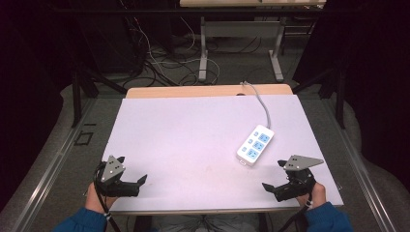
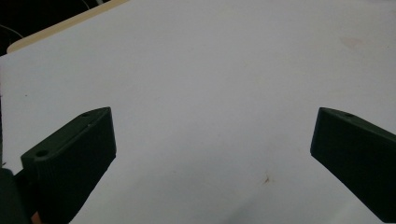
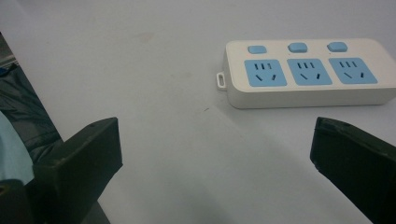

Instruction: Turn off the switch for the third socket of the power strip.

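Two grippers: both rest at the near edge of the table, one at each side, each held by a hand of the person in blue sleeves.
Left gripper: it sits at the near left part of the white sheet, with a grey three-cornered plate on top and a black cable going down toward the sleeve.
Left gripper fingers: in the left gripper view the two black jaws stand wide apart and nothing is between them, only bare white surface with a small brown mark.
Right gripper: it sits at the near right part of the sheet, just nearer than the power strip but not touching it.
Right gripper fingers: in the right gripper view the jaws are also spread wide and hold nothing.
Power strip: white with three blue sockets and three blue buttons, it lies flat on the right half of the sheet, a little diagonal; in the right gripper view it is beyond the jaws, apart from them.
Power strip cord: grey, it runs from the far end of the strip to the far edge of the table.
Table: a wooden top, covered almost fully by the white sheet.
Floor behind: many loose cables and the legs of another table.
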A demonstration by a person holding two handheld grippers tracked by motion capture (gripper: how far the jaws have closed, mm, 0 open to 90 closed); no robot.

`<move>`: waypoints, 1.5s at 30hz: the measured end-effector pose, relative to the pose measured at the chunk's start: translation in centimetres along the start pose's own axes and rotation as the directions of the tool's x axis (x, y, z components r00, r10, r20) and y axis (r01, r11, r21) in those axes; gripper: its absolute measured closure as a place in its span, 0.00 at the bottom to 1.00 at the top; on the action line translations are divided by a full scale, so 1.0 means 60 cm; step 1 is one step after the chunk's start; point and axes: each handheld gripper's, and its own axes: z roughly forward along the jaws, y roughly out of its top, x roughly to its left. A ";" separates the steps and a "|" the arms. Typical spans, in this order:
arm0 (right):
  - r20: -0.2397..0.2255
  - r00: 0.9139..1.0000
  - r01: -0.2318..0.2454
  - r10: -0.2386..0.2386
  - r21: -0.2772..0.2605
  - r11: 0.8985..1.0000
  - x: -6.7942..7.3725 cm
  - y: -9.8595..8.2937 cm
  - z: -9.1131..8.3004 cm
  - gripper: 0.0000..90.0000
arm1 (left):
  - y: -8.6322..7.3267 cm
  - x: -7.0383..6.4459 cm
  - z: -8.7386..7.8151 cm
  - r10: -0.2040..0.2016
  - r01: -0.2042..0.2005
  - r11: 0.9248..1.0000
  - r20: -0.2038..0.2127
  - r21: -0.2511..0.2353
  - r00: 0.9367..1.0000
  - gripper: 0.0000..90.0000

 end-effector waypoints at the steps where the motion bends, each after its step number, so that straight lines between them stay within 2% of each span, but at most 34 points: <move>1: -0.004 1.000 -0.001 0.001 0.005 1.000 0.000 0.000 0.000 0.02 | 0.000 0.000 0.000 0.002 -0.002 1.000 -0.001 0.000 1.000 0.00; 6: -0.003 1.000 0.004 -0.004 0.010 1.000 0.000 0.001 0.000 0.02 | 0.001 0.000 0.001 0.022 -0.022 1.000 0.002 0.011 1.000 0.00; 10: 0.001 1.000 0.003 -0.003 0.003 1.000 -0.001 0.001 0.002 0.02 | 0.002 -0.002 0.003 0.027 -0.027 1.000 0.005 0.014 1.000 0.00; 11: 0.002 1.000 0.012 -0.012 0.001 1.000 -0.002 0.001 0.002 0.02 | 0.001 -0.003 0.003 0.016 -0.017 1.000 0.013 0.015 1.000 0.00; 12: 0.002 1.000 0.012 -0.012 0.001 1.000 -0.002 0.001 0.002 0.02 | 0.002 -0.002 0.003 0.025 -0.025 1.000 0.008 0.017 1.000 0.00; 14: -0.007 1.000 0.007 -0.007 0.022 1.000 -0.001 0.003 0.001 0.03 | 0.001 -0.003 0.004 0.017 -0.017 1.000 0.012 0.018 1.000 0.00; 19: -0.004 1.000 0.021 -0.021 0.006 1.000 -0.002 0.004 0.004 0.03 | 0.001 -0.004 0.004 0.023 -0.023 1.000 0.008 0.019 1.000 0.00; 20: 0.003 1.000 0.020 -0.020 0.001 1.000 -0.003 0.004 0.004 0.03 | 0.002 -0.002 0.005 0.039 -0.039 0.999 -0.001 0.017 0.999 0.00; 25: 0.005 1.000 0.010 -0.010 0.005 1.000 -0.005 0.007 0.007 0.03 | 0.002 -0.002 0.005 0.042 -0.042 0.999 -0.004 0.017 0.999 0.00; 27: 0.001 1.000 0.017 -0.017 0.008 1.000 -0.007 0.008 0.007 0.03 | 0.002 -0.002 0.005 0.040 -0.040 0.999 0.006 0.024 0.999 0.00; 35: 0.012 1.000 0.013 -0.013 0.009 1.000 -0.009 0.016 0.011 0.03 | 0.002 -0.001 0.006 0.038 -0.038 0.999 0.003 0.023 0.999 0.00; 36: 0.019 1.000 0.018 -0.018 0.007 1.000 -0.010 0.020 0.014 0.03 | 0.001 -0.003 0.006 0.027 -0.027 0.999 0.009 0.023 1.000 0.00; 45: 0.020 0.999 0.024 -0.025 0.027 0.999 -0.017 0.037 0.020 0.03 | 0.001 -0.003 0.007 0.030 -0.030 0.999 0.010 0.027 0.999 0.00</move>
